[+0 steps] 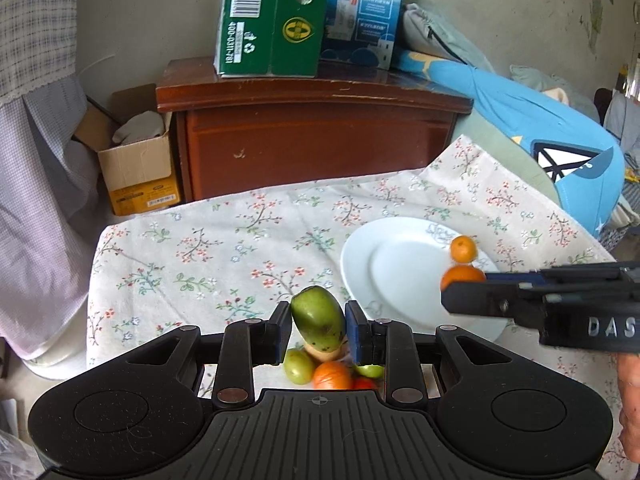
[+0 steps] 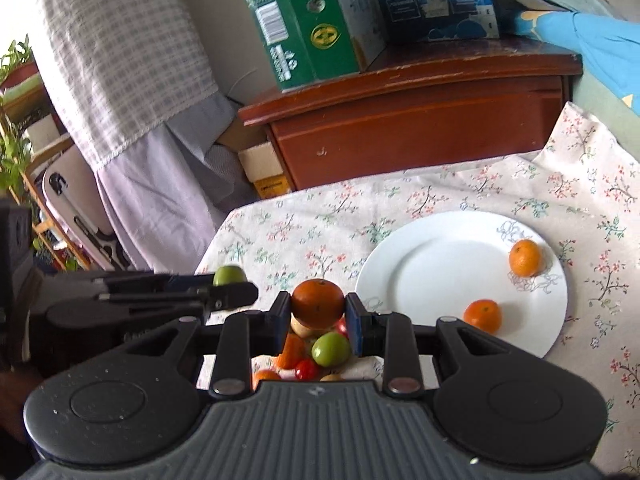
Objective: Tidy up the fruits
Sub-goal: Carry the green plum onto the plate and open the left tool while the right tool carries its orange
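My left gripper (image 1: 318, 326) is shut on a green fruit (image 1: 318, 318) and holds it above a pile of fruits (image 1: 330, 372) at the table's near edge. My right gripper (image 2: 318, 318) is shut on an orange (image 2: 317, 303) above the same pile (image 2: 320, 354). A white plate (image 2: 432, 276) lies to the right with two oranges (image 2: 525, 258) (image 2: 483, 315) on it. In the left wrist view the right gripper (image 1: 460, 286) reaches in from the right over the plate (image 1: 396, 264). In the right wrist view the left gripper (image 2: 236, 284) shows at left with the green fruit (image 2: 229, 275).
A floral cloth (image 1: 224, 248) covers the table. Behind stands a brown wooden cabinet (image 1: 312, 136) with a green box (image 1: 272, 20) and a blue box (image 1: 360, 12) on top. A cardboard box (image 1: 136, 168) sits on the floor at left. Blue fabric (image 1: 540, 120) lies at the right.
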### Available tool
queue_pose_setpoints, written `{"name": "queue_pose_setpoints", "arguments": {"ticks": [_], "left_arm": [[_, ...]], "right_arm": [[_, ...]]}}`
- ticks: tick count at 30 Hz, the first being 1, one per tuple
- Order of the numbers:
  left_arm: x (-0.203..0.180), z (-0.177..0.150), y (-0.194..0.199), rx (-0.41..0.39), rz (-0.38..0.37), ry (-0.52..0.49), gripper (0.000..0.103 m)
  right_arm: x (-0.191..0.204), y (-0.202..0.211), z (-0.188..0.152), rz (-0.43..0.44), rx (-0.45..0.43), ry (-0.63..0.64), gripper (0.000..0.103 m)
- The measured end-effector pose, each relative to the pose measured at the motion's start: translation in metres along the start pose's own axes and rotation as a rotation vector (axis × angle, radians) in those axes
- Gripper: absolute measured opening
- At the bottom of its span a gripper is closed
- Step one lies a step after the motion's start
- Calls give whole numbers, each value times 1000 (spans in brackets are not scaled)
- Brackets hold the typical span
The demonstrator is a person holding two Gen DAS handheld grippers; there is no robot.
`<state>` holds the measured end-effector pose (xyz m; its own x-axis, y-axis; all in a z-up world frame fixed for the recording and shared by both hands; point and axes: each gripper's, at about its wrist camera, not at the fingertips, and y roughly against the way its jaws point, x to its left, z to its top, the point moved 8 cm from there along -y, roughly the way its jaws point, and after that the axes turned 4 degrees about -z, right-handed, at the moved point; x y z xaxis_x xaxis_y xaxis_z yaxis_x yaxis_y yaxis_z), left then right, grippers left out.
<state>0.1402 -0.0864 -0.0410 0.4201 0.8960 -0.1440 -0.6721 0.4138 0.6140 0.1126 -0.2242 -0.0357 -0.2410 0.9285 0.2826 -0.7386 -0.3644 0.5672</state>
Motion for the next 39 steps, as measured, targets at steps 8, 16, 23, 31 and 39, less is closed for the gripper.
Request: {"name": "queue_pose_setpoints", "arguments": {"ticks": [8, 16, 23, 31, 39], "left_arm": [[-17, 16, -3, -36, -33, 21, 26], [-39, 20, -18, -33, -63, 7, 26], [-59, 15, -39, -6, -90, -10, 26], [-70, 5, -63, 42, -105, -7, 26], [-75, -7, -82, 92, -97, 6, 26]], "right_arm": [[-29, 15, 24, -54, -78, -64, 29], [-79, 30, 47, -138, -165, -183, 29], [-103, 21, 37, -176, -132, -279, 29], [-117, 2, 18, -208, -72, -321, 29], [-132, -9, 7, -267, -43, -338, 29]]}}
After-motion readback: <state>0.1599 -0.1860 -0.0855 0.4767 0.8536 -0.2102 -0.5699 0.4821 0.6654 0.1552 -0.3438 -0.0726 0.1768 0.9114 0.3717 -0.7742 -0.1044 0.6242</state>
